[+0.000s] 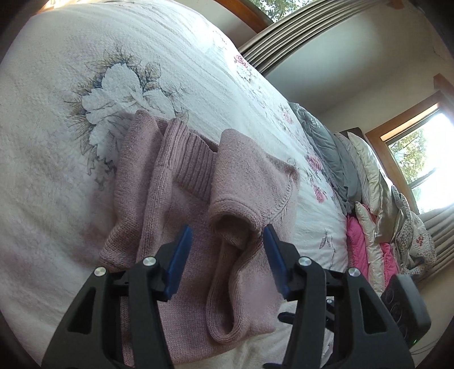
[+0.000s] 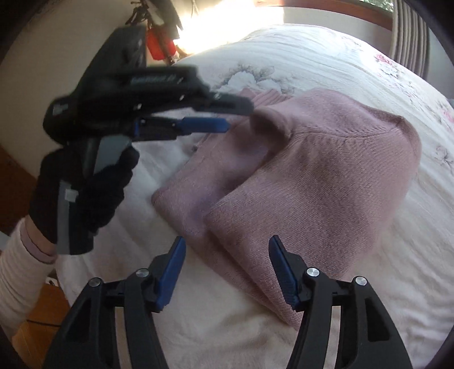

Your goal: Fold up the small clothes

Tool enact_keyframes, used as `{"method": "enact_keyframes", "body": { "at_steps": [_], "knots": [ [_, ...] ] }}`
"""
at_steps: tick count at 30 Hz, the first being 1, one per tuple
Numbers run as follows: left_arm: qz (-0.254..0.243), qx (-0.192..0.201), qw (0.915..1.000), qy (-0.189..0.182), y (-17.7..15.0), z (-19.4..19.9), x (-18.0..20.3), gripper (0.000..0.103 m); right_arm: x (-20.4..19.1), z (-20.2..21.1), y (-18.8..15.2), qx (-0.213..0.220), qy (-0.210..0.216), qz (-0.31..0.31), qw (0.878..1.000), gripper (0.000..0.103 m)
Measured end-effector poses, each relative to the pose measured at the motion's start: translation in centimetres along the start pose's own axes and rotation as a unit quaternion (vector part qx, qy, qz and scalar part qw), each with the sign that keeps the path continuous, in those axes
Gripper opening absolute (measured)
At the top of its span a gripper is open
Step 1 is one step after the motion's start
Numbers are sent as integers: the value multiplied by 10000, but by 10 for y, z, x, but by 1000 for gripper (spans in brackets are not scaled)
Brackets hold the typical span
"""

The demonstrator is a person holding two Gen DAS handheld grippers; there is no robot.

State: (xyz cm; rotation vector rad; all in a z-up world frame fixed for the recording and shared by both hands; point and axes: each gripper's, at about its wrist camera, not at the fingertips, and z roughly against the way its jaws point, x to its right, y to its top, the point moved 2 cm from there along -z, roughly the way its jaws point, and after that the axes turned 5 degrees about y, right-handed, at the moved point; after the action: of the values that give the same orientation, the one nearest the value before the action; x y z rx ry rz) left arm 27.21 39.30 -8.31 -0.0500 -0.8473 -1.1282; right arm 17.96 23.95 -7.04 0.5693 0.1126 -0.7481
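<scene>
Daylight, fairly bright. Left wrist view: window (image 1: 422, 159) at right blown out to white; bedspread (image 1: 56, 176) evenly lit, soft shadow under sweater (image 1: 181, 204). Right wrist view: glare patch on wall (image 2: 224, 25) at top, overexposed. Left gripper (image 2: 224, 117) and gloved hand (image 2: 82, 193) motion-blurred; sweater slightly soft. Both views: strong fisheye bending, dark vignette at corners. Near fingers (image 1: 178, 261) sharp.

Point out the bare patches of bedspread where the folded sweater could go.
Free: the bedspread left of the pink sweater, around the big printed flower, and beyond it. Crowded: the pillows stacked along the right edge.
</scene>
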Motion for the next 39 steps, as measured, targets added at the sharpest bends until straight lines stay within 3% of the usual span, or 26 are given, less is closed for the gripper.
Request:
{"method": "enact_keyframes", "body": {
  "at_steps": [4,6,7,8,9,12,16,22,27,28,31,39],
  "knots": [
    [-49,-245,9996,102,8,-8,-3,53,-10,-30,2,-22,-374,229,9990,67],
    [-9,-307,9995,115,11,-11,-7,54,-6,-44,4,-79,-616,226,9978,63],
    [32,-323,9994,101,12,-12,-10,54,-3,-49,4,-118,-681,221,9974,57],
    [86,-337,9994,77,12,-13,-13,54,1,-52,4,-128,-773,214,9967,43],
    [141,-355,9993,38,12,-14,-15,54,5,-51,4,-95,-741,175,9970,35],
    [305,-439,9984,-185,11,-20,-20,55,20,-31,2,118,-222,-134,9996,13],
    [489,-521,9960,-539,9,-34,-17,57,39,12,-3,598,633,-534,9948,11],
    [856,-506,9889,-1103,15,-57,-3,59,50,42,-10,858,900,-604,9904,11],
    [1058,-892,9810,-1359,16,-87,14,60,62,54,-14,1033,1114,-640,9863,11],
    [1112,-963,9787,-1432,15,-93,16,58,65,63,-17,1062,1149,-645,9856,11],
    [1090,-975,9792,-1407,14,-100,21,26,63,64,-18,1090,1213,-627,9846,11],
    [268,-126,9898,-1394,29,-36,41,19,38,69,-7,1147,1528,-283,9812,11]
  ]
}}
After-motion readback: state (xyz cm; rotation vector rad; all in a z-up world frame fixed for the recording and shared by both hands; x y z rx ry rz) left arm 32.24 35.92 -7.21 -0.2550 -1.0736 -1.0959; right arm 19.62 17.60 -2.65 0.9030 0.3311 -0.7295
